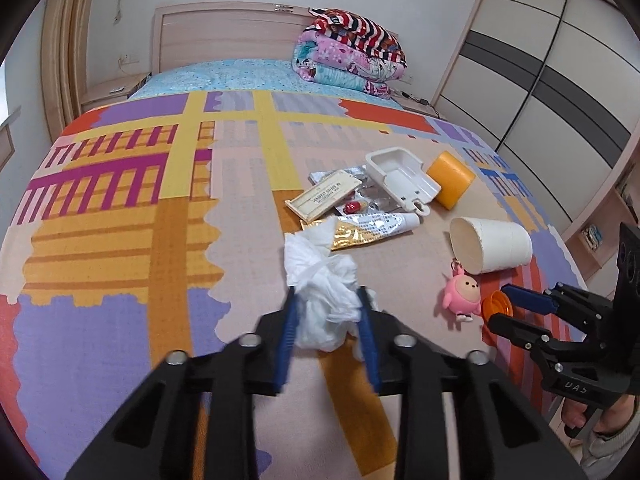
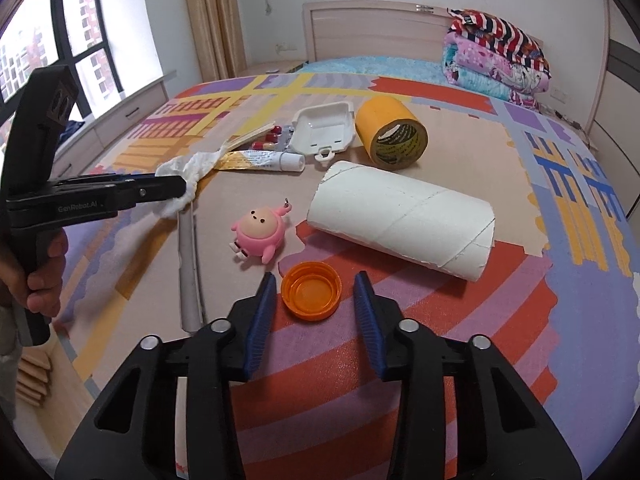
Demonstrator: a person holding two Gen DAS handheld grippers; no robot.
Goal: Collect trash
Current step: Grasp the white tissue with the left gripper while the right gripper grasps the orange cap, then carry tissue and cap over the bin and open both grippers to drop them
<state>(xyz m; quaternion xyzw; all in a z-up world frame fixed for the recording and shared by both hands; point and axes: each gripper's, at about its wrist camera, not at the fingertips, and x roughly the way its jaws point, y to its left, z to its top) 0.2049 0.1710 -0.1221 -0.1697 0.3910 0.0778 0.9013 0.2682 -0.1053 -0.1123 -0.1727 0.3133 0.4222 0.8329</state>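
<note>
Fingers of the left gripper (image 1: 329,300) close on the crumpled tissue (image 1: 320,276), seemingly lifted just off the bed (image 1: 120,240). The right gripper (image 2: 315,283) hangs open astride the orange bottle cap (image 2: 311,291), dead centre, untouched. Farther off lies the cardboard tube (image 2: 404,220), long axis left-to-right, nearer the right hand.

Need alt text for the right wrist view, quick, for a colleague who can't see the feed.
The open right tool straddles an upturned orange bottle cap on a colourful patterned bedspread, not yet gripping it. Beyond lie a white cardboard tube, a pink toy keychain, a yellow tape roll and a white tray. At left, the left tool holds crumpled white tissue.
</note>
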